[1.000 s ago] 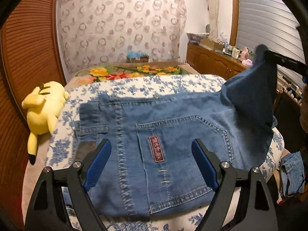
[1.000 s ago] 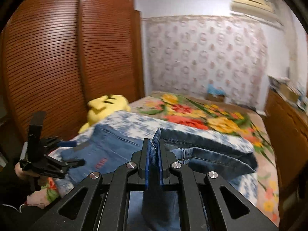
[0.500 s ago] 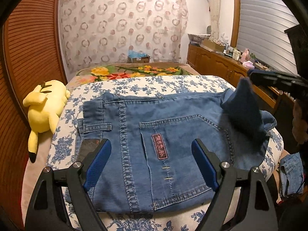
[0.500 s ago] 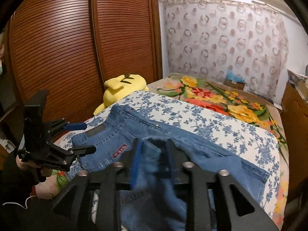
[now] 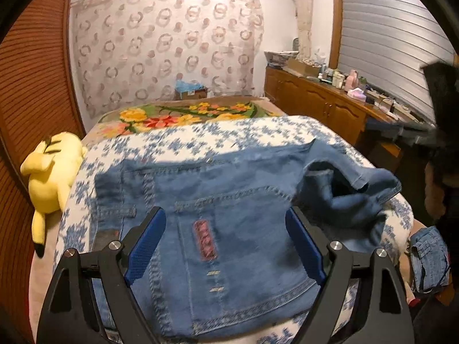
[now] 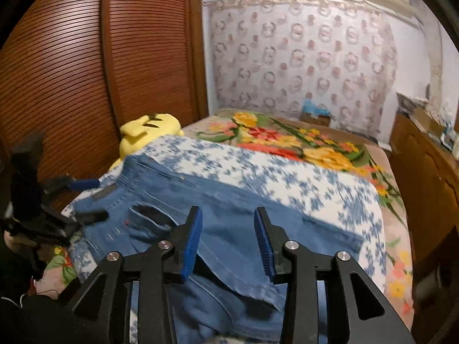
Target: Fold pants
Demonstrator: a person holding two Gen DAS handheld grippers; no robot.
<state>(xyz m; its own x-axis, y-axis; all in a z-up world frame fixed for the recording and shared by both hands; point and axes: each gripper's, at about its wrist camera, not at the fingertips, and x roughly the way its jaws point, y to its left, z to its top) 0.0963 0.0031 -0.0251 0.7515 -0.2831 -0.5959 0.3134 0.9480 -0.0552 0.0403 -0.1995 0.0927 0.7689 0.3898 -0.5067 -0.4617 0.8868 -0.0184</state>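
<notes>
Item: pants (image 5: 229, 200), blue denim, back pocket up. We find them spread across the near end of the bed (image 5: 258, 132), on the blue-flowered cover. Their long axis runs along the bed's near edge, waistband toward the left edge beside the yellow plush toy (image 5: 51, 169), leg end toward the right edge, where the cloth lies bunched and turned back on itself.

Left gripper (image 5: 226, 246): jaws wide, holding nothing, poised over the pocket area, the denim directly ahead and below.

Right gripper (image 6: 228, 238): jaws parted, empty, above the rumpled leg end, the nearer tool to that end.

We judge the next fold turns on this: each gripper faces across the long axis, so either end can be carried along it toward the other.

Beyond: floral blanket (image 6: 287, 140), slatted wardrobe doors (image 6: 86, 86), wooden cabinets (image 5: 315, 106).
</notes>
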